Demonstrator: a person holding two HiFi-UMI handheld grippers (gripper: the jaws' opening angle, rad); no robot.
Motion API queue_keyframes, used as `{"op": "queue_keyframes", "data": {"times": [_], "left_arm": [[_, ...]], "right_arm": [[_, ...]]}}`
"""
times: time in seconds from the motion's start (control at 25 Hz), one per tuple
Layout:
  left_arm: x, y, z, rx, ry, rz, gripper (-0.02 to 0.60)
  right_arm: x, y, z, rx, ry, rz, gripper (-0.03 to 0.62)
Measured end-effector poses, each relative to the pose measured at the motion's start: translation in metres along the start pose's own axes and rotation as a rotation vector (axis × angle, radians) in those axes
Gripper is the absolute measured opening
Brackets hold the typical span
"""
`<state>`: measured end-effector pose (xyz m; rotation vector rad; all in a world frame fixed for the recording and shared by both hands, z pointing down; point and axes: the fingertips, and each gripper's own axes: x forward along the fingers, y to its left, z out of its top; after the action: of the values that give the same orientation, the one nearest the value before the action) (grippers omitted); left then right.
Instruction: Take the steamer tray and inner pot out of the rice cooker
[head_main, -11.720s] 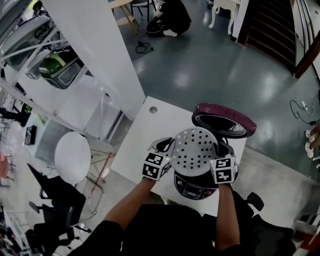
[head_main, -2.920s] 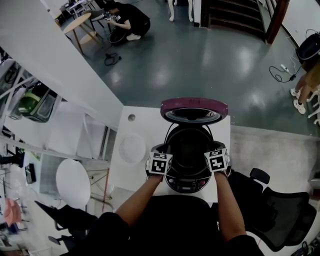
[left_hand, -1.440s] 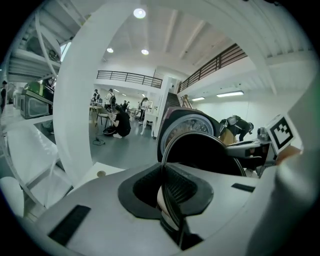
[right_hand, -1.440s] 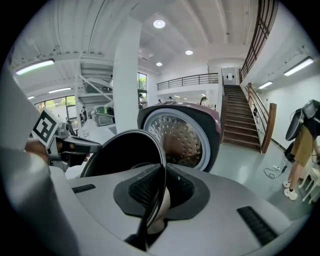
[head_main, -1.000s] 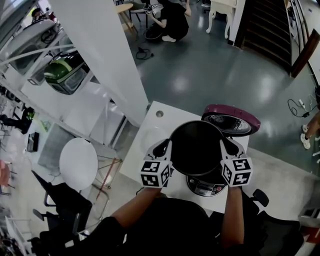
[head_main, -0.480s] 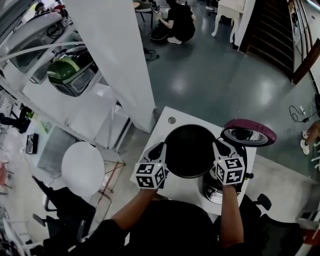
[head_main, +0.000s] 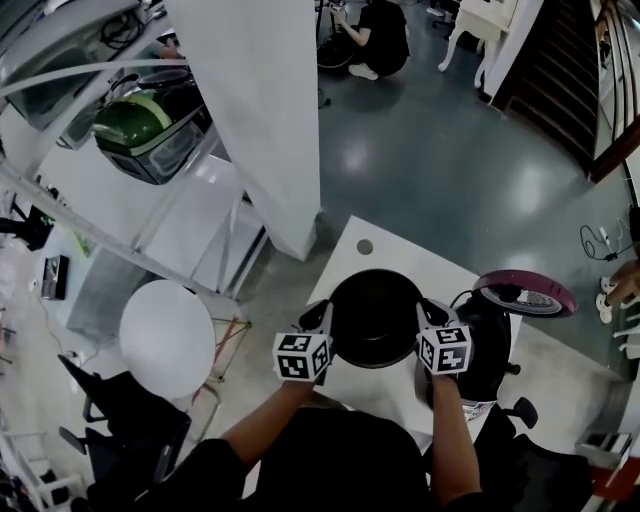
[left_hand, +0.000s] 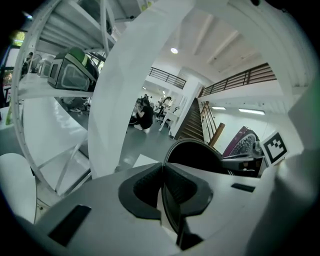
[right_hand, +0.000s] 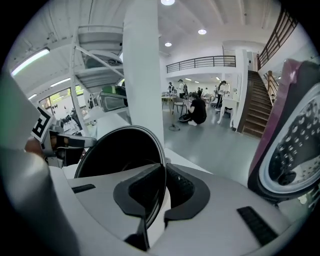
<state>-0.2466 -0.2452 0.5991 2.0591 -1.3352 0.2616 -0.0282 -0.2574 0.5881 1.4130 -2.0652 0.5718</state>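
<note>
The black inner pot (head_main: 375, 318) hangs between my two grippers above the white table (head_main: 350, 265), left of the rice cooker (head_main: 487, 345). My left gripper (head_main: 325, 320) is shut on the pot's left rim, my right gripper (head_main: 425, 316) on its right rim. In the left gripper view the thin rim (left_hand: 172, 150) runs between the dark pads (left_hand: 145, 187). The right gripper view shows the pot (right_hand: 120, 155) with its rim clamped the same way. The cooker's purple lid (head_main: 525, 295) stands raised. I cannot see the steamer tray; the pot covers that part of the table.
A white pillar (head_main: 260, 110) rises just beyond the table's far left corner. White shelving with a green appliance (head_main: 150, 125) stands left. A round white seat (head_main: 165, 335) and a black chair (head_main: 130, 440) sit left of the table. A person (head_main: 385, 35) crouches far off.
Both grippers have carried the pot left, away from the cooker, and lower toward the table. Before that the pot was lifted out of the cooker.
</note>
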Motion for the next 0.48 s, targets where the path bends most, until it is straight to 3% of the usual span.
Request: {"op": "queue_keyframes", "data": {"times": [0.48], "left_arm": [[0.036, 0.053, -0.049, 0.009, 0.17, -0.03, 0.02]], "right_arm": [[0.06, 0.015, -0.062, 0.075, 0.156, -0.017, 0.025]]}}
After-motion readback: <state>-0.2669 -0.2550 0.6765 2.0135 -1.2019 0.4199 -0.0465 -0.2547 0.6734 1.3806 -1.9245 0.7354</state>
